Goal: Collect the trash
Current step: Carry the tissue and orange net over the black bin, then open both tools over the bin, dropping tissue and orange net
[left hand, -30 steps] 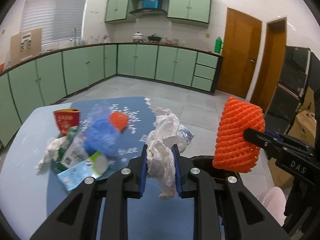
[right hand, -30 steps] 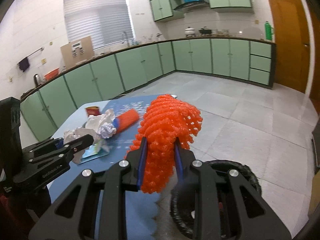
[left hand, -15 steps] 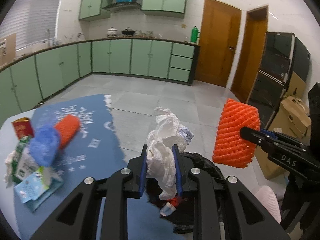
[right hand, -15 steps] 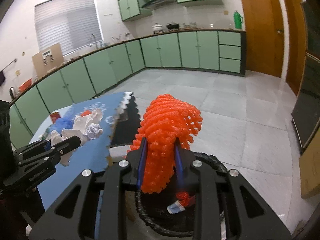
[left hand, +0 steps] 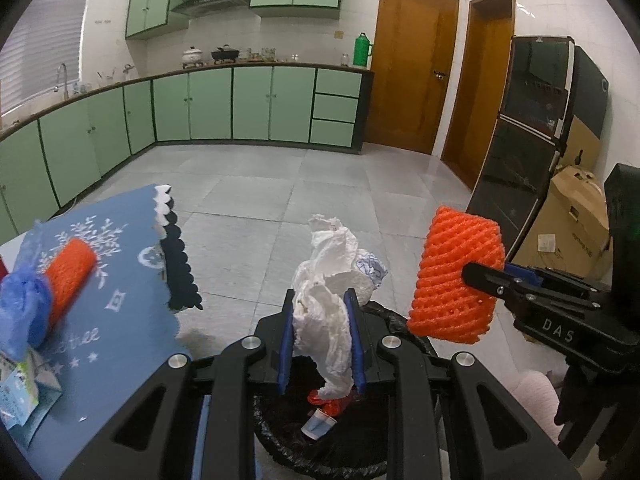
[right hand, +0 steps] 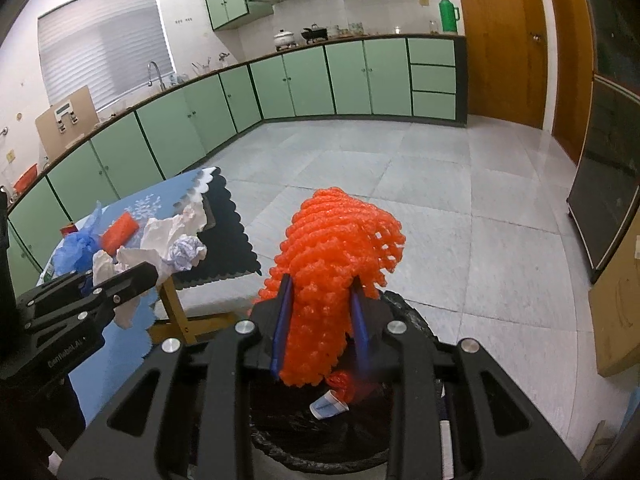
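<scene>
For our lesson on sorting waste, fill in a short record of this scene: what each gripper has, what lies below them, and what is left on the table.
left gripper: shut on crumpled white tissue
right gripper: jaws opening, orange foam net between them
below both: black-lined bin, paper cup inside
left on table: second orange net, blue bag, carton

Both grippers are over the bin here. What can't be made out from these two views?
- Trash bin: both views, gripper bodies cover most of the rim and contents.
- Carton: left wrist view, print too small.
- Crumpled tissue: right wrist view, left gripper covers part.
</scene>
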A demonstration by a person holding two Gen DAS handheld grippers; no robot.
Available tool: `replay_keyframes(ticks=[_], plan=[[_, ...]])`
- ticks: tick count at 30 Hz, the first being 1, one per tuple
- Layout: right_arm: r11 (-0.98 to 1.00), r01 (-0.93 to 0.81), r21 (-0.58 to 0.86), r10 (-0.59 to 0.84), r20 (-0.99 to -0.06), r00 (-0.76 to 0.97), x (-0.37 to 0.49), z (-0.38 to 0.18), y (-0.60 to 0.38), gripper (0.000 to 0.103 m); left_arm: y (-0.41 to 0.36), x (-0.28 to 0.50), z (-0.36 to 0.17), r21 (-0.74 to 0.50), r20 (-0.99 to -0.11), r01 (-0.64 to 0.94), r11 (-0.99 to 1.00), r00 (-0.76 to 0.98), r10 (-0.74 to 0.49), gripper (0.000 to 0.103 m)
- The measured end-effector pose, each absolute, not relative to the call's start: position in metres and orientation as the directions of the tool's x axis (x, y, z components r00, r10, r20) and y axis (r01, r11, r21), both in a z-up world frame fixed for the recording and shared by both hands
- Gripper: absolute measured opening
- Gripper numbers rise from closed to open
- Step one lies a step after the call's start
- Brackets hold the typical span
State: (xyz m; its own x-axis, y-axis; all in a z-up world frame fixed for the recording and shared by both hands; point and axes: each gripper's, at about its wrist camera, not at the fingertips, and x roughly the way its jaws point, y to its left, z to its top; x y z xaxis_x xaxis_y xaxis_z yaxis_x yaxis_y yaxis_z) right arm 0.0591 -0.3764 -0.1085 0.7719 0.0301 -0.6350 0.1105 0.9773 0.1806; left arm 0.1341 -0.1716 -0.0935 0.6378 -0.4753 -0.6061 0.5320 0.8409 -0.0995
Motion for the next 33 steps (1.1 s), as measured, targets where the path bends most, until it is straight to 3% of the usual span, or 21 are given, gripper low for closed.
replay_keyframes(ticks=[3,7,9,11,13,17,33], plan=[[0.978,0.128,0.166,0.010,-0.648,0.762,0.066,-0.113,-0.377,0.037,-0.175,0.139,-0.097,-0.104,-0.611,0.534,0.839,0.632,-0.478,0.032],[0.975,0.159,0.157,-0.016,-0.659,0.752,0.067,-0.119,-0.380,0.057,-0.175,0.141,-0.097,-0.116,-0.606,0.532,0.838,0.631,-0.484,0.050],[0.972,0.176,0.154,-0.033,-0.658,0.753,0.066,-0.120,-0.381,0.063,-0.172,0.141,-0.097,-0.118,-0.606,0.525,0.843,0.635,-0.480,0.052],[0.970,0.197,0.143,-0.057,-0.652,0.756,0.065,-0.120,-0.382,0.081,-0.167,0.142,-0.096,-0.122,-0.606,0.516,0.848,0.637,-0.476,0.053],[0.966,0.220,0.135,-0.086,-0.637,0.766,0.061,-0.118,-0.381,0.091,-0.160,0.142,-0.093,-0.126,-0.606,0.501,0.856,0.644,-0.466,0.055],[0.966,0.207,0.158,-0.064,-0.627,0.776,0.063,-0.110,-0.376,0.093,-0.137,0.141,-0.084,-0.121,-0.586,0.457,0.881,0.684,-0.435,0.066],[0.981,-0.071,0.183,0.163,-0.557,0.815,0.104,-0.074,-0.242,0.093,0.006,0.128,-0.058,-0.057,-0.533,0.182,0.982,0.826,-0.184,0.069]])
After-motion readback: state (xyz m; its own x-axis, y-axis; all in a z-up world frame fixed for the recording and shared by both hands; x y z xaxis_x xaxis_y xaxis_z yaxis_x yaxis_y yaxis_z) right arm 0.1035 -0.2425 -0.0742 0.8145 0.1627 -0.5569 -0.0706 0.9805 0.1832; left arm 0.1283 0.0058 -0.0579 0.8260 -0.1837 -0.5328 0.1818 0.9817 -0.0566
